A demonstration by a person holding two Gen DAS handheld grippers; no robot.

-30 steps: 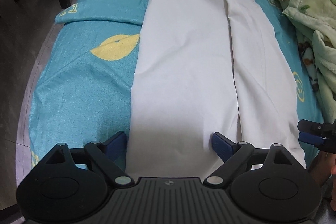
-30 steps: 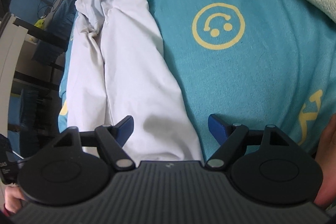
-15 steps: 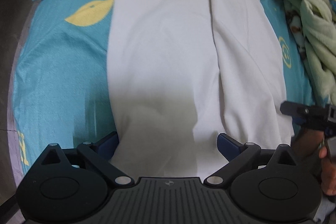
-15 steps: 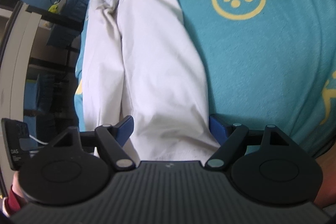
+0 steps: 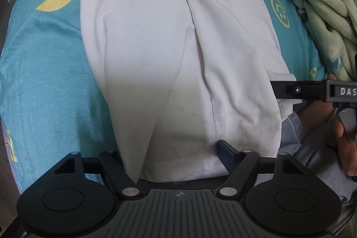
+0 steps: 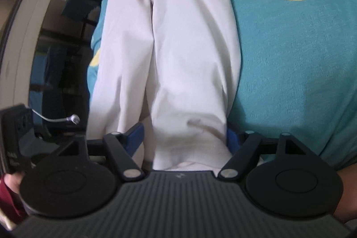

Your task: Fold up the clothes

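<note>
White trousers (image 5: pixel 178 41) on teal bedsheet (image 5: pixel 44 64), hem between both grippers' spread fingers

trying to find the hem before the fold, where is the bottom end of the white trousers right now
The hem of the white trousers lies at the near edge of the teal bedsheet, one leg end between each gripper's open fingers, the green blanket off to the right.

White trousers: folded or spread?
Spread: the trousers lie full length, legs side by side on the bed, no fold across them.
</note>
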